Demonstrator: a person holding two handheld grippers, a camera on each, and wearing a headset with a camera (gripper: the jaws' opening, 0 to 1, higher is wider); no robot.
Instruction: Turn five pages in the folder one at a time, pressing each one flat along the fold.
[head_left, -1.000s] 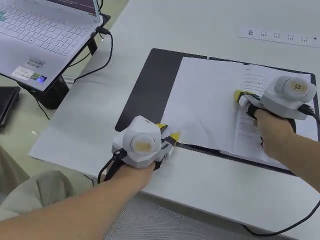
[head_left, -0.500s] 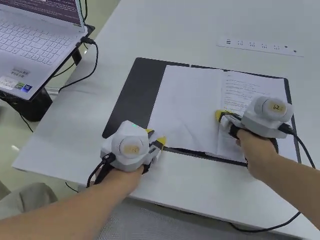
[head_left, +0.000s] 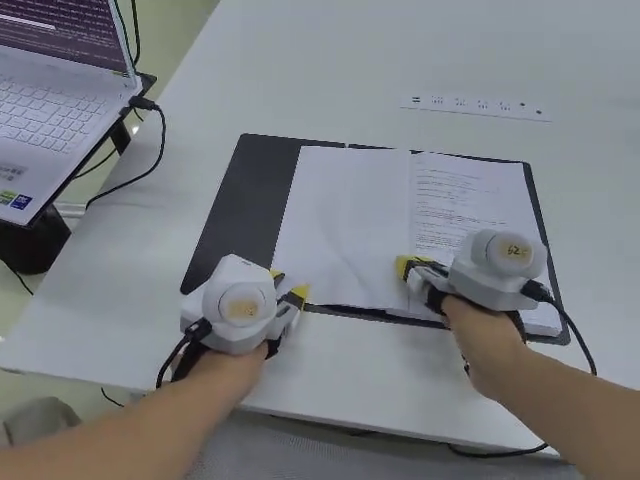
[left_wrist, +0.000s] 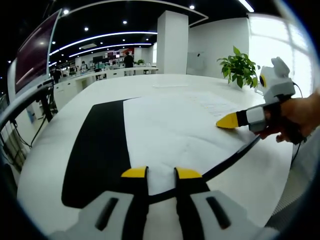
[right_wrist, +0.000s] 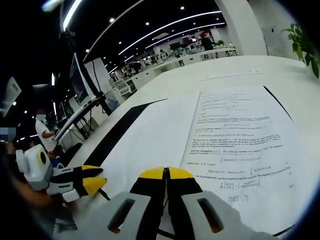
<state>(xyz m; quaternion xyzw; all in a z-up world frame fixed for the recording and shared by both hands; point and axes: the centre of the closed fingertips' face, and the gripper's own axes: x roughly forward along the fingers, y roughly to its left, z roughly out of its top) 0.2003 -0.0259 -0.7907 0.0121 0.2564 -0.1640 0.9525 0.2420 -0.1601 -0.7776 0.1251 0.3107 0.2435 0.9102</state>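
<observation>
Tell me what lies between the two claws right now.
In the head view, the blank page of the open folder spans the stretch between the left claw and the right claw. Nothing else lies on that stretch.

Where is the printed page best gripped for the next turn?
Low on the free right edge of the printed page, coming in from the right. It lies flat and is bound at the fold on its left, so probably only that outer edge can be lifted and pinched.
</observation>
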